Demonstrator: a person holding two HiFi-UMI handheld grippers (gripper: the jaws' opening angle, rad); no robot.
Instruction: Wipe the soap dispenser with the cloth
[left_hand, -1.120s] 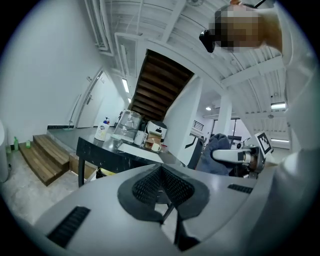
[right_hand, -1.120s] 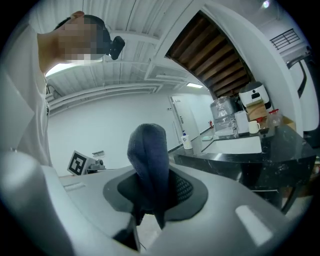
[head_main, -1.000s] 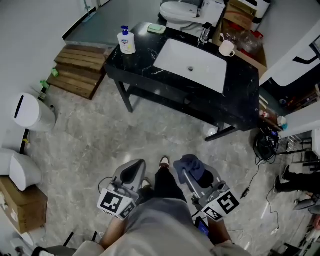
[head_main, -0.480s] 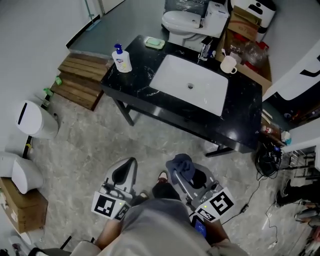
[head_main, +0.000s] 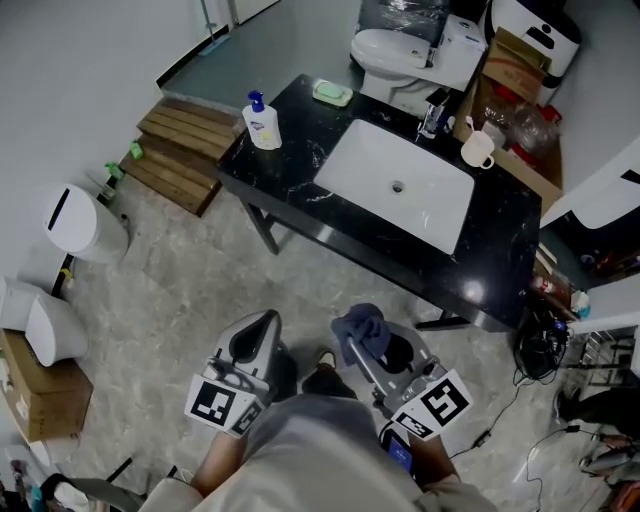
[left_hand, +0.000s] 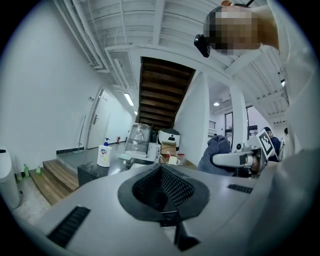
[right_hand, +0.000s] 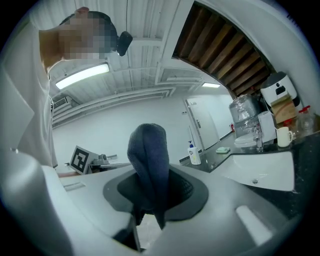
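Note:
The soap dispenser (head_main: 263, 122), a white pump bottle with a blue top, stands upright on the left end of the black counter (head_main: 300, 150). It shows small and far in the left gripper view (left_hand: 104, 154) and in the right gripper view (right_hand: 193, 154). My right gripper (head_main: 358, 338) is shut on a dark blue cloth (head_main: 364, 330), which bunches up out of the jaws (right_hand: 148, 165). My left gripper (head_main: 255, 340) is shut with nothing in it (left_hand: 161, 186). Both grippers are held low in front of the person, well short of the counter.
A white sink basin (head_main: 395, 185) is set in the counter, with a tap (head_main: 433, 115), a white cup (head_main: 478, 150) and a green soap dish (head_main: 332, 93) around it. Wooden steps (head_main: 180, 150) and a white bin (head_main: 80, 222) stand at the left, a toilet (head_main: 395, 50) behind.
Both grippers have come forward with the person toward the counter, which now sits nearer in the head view. The cloth stays in the right gripper; the left stays shut.

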